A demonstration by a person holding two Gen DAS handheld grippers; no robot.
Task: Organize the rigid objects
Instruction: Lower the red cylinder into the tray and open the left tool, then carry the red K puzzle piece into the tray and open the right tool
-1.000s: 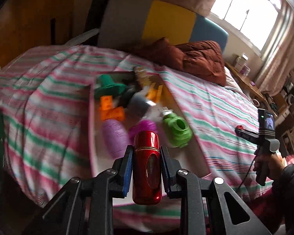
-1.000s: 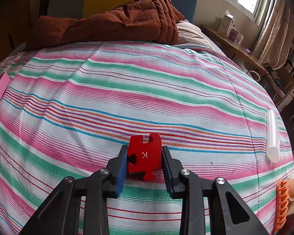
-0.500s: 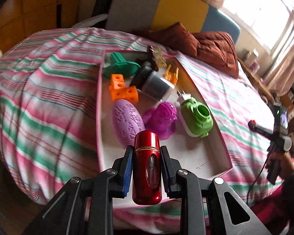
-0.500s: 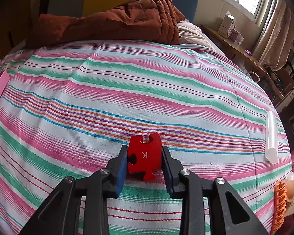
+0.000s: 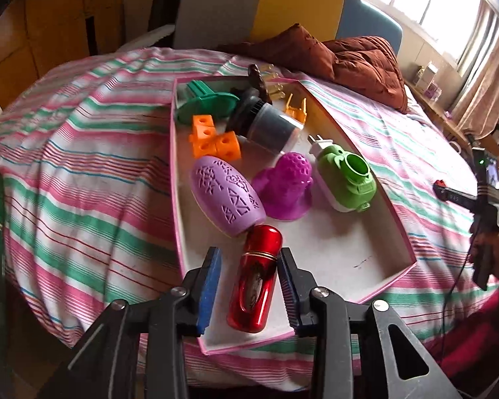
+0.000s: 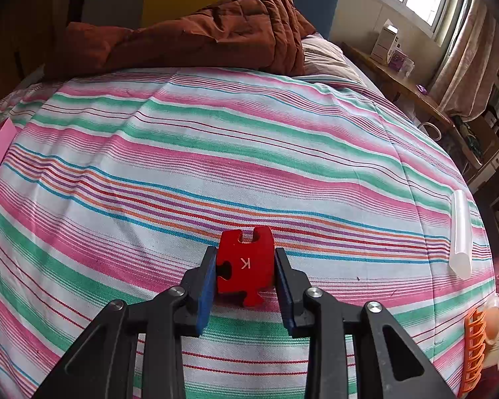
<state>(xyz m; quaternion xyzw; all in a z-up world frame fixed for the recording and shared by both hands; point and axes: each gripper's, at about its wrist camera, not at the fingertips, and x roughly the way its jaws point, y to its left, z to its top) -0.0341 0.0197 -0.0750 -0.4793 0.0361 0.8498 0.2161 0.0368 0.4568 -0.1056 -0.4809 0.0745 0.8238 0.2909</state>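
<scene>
A pink-rimmed white tray (image 5: 396, 219) lies on the striped bed. My left gripper (image 5: 249, 266) is open over its near end; a shiny red cylinder (image 5: 256, 279) lies tilted in the tray between the spread fingers. The tray also holds a purple egg (image 5: 226, 196), a magenta figure (image 5: 286, 186), a green plug (image 5: 346, 179), orange cubes (image 5: 213, 139), a grey jar (image 5: 269, 123) and a green piece (image 5: 206, 103). My right gripper (image 6: 244, 266) is shut on a red puzzle piece (image 6: 244, 262) marked K, just above the bedspread.
A brown quilt (image 6: 196, 33) lies at the head of the bed. A clear tube (image 6: 460, 232) and an orange comb-like piece (image 6: 472, 349) lie at the right edge. The tray's pink corner (image 6: 0, 146) shows at far left. The right hand-held gripper (image 5: 482, 199) shows beyond the tray.
My left gripper has lowered toward the tray's near end and opened, letting the red cylinder go; it now lies tilted in the tray. The right gripper has stayed still.
</scene>
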